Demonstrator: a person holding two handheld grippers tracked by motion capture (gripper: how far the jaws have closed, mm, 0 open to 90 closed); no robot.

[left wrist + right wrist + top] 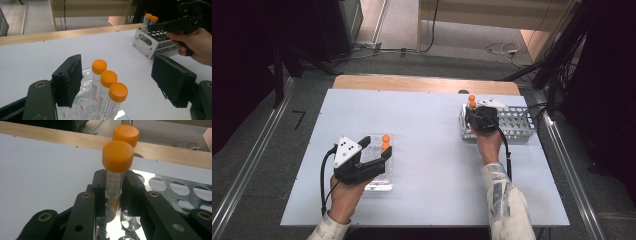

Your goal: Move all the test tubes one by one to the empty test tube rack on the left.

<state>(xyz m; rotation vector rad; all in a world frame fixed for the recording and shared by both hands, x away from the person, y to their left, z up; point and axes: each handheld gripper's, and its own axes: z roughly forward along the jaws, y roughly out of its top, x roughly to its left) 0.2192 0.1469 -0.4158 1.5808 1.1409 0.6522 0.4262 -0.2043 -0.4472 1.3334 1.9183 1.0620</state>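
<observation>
At the far right of the white table [427, 150], the right gripper [113, 195] has its two black jaws pressed against the clear body of an orange-capped tube [116, 170], which stands upright in a hole at the near-left corner of the metal rack [517, 125]. A second orange-capped tube [126, 135] stands just behind it in the same rack. Nearer the person, at the table's left, the left gripper [117, 82] hovers with its jaws standing wide apart, gripping nothing. Between and just beyond those jaws, three orange-capped tubes [108, 82] stand in a row in a clear plastic rack [85, 105]; neither pad touches them. The two racks sit well apart on the table, one by each hand.
</observation>
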